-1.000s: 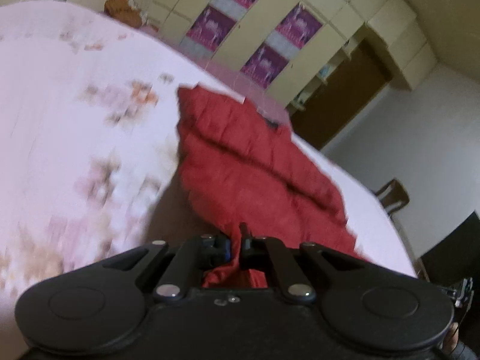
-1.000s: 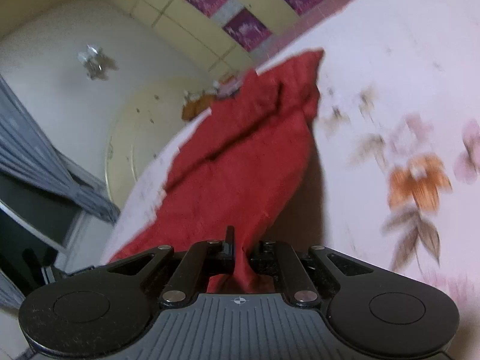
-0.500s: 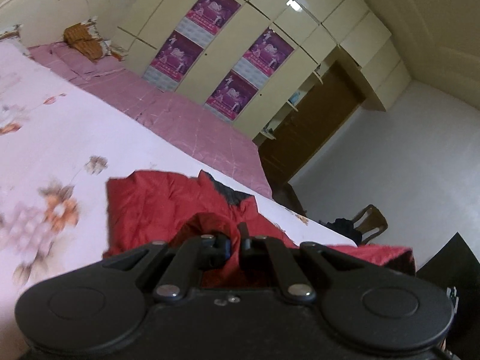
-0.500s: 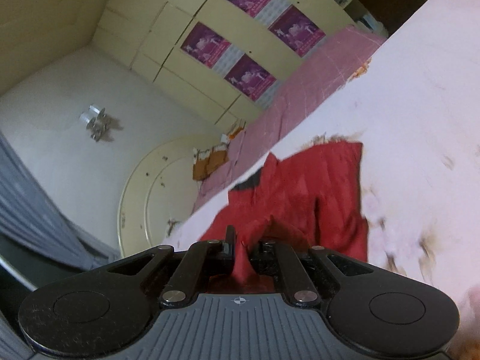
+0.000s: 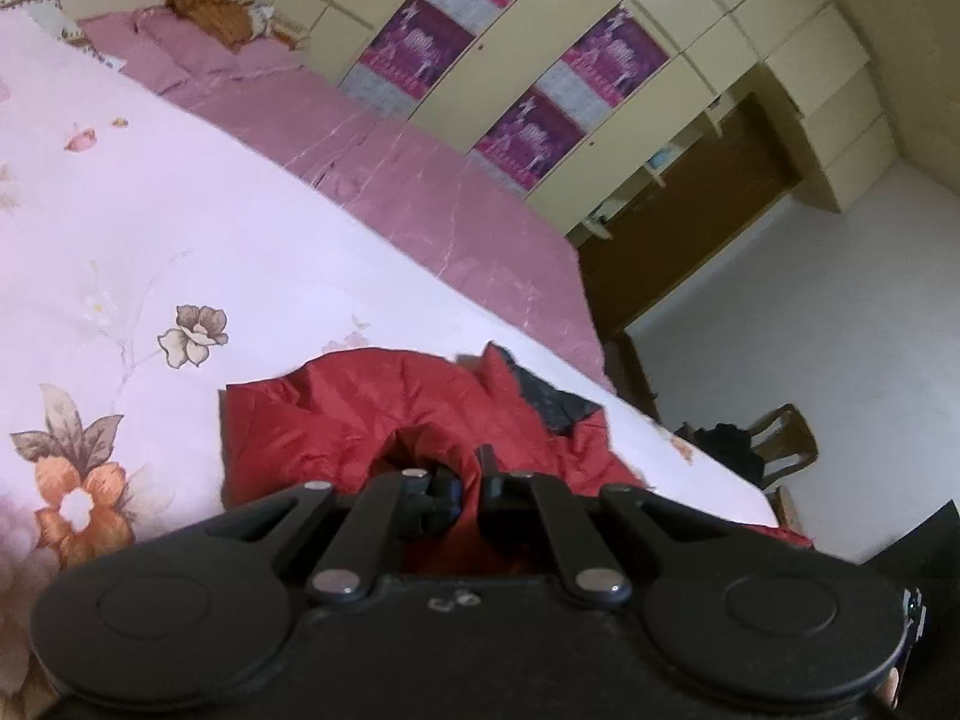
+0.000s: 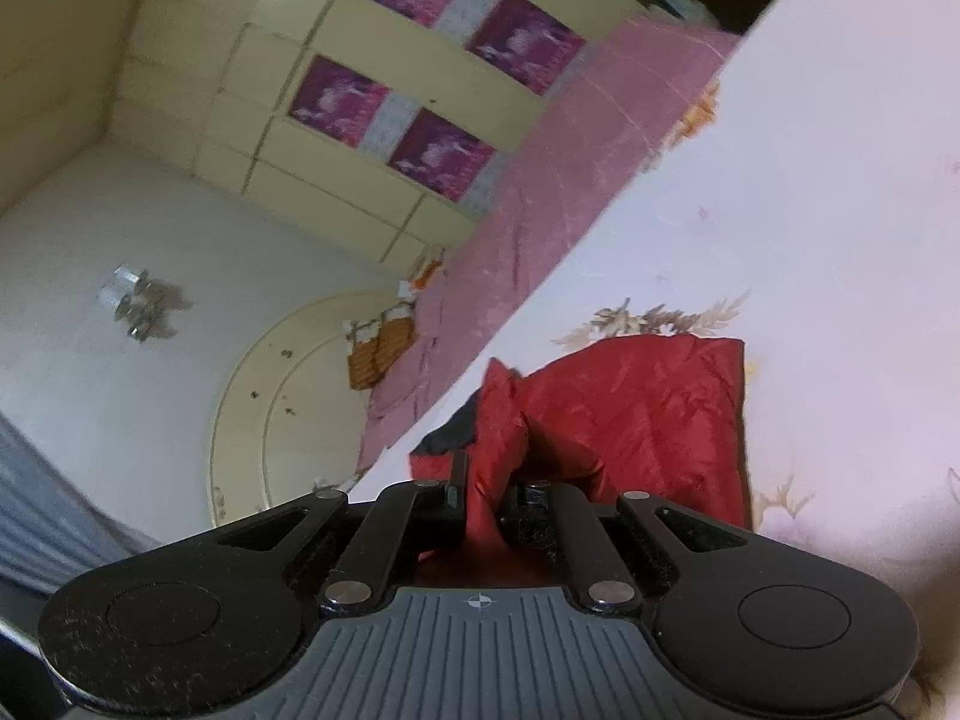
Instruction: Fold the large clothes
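On the bed (image 5: 180,228), which has a pale sheet with flowers printed on it, lies a red padded jacket (image 5: 360,414), and a person stands over it with a claw in each hand. The left gripper (image 5: 470,483) is closed on a bunch of the red cloth, and the right gripper (image 6: 480,498) is closed on another fold of the same garment; in both views the fabric is squeezed between the jaws and rises from there in a small ridge. The rest of the jacket rests on the sheet just ahead of the claws, rumpled, with a dark lining (image 5: 546,402) showing at its far side. The cloth looks thin and shiny, so I think it is slippery, and the filling makes it puffy and soft, not stiff at all. I judge it light for its size, but it will sag and slide where it is not supported. A good place to hold it is a hem or a corner, where the material is doubled, and not the smooth middle, where it can slip out of the jaws. Beyond the bed stand a pink quilt (image 5: 432,192) and a cream wardrobe (image 5: 690,30).
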Tool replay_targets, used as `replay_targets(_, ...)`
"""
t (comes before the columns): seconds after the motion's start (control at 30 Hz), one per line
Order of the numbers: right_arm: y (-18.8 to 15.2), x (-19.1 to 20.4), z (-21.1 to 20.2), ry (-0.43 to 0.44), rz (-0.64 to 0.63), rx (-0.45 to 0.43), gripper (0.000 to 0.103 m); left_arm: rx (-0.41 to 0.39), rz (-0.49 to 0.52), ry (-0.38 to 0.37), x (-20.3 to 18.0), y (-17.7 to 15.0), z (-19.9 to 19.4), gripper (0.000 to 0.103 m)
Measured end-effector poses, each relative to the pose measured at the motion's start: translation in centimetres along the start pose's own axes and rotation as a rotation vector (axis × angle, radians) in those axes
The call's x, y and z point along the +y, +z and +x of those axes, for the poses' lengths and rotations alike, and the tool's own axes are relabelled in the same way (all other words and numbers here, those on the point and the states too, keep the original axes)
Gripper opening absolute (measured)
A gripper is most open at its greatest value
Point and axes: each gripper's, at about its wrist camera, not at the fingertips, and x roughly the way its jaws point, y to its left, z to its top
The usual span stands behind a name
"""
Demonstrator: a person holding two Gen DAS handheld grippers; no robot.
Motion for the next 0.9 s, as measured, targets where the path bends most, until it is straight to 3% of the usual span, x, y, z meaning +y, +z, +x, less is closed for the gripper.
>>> replay_targets(0.17, 1.3, -1.8, 3.2, -0.042, 0.042, 0.022, 0.005, 0.011, -0.049, 0.009, 1.5, 0.5, 2.9, 0.005)
replay_targets(0.33, 2.4, -3.1, 5.8, -0.084, 0.066, 0.043, 0.005, 0.031, -0.177, -0.039, 4.0, 1.3, 5.3, 0.014)
replay_targets(0.5, 3.7, -4.3, 7.3, -0.056, 0.110, 0.033, 0.005, 0.024, -0.298, -0.102, 6.3, 2.0, 7.2, 0.019)
replay_targets(0.57, 4.1, -5.0, 7.9, -0.043, 0.140, 0.023, 0.006, 0.026, -0.347, -0.123, 7.1, 2.2, 8.1, 0.023)
replay_targets(0.6, 4.2, -5.2, 8.2, -0.038, 0.155, 0.020, 0.006, 0.025, -0.383, -0.139, 7.6, 2.2, 8.5, 0.032)
replay_targets(0.63, 4.4, -5.4, 8.5, -0.034, 0.174, 0.019, 0.020, 0.020, -0.418, -0.149, 8.1, 2.2, 8.8, 0.043)
replay_targets(0.67, 4.5, -5.8, 8.8, -0.021, 0.198, 0.013, 0.053, 0.009, -0.447, -0.152, 8.5, 2.2, 9.1, 0.049)
replay_targets(0.73, 4.9, -6.1, 8.8, -0.001, 0.212, -0.021, 0.083, -0.031, -0.492, -0.154, 9.3, 2.3, 9.2, 0.074)
replay_targets(0.9, 6.0, -5.3, 8.8, -0.054, 0.123, -0.059, 0.082, -0.060, -0.440, -0.099, 9.7, 3.9, 9.4, 0.076)
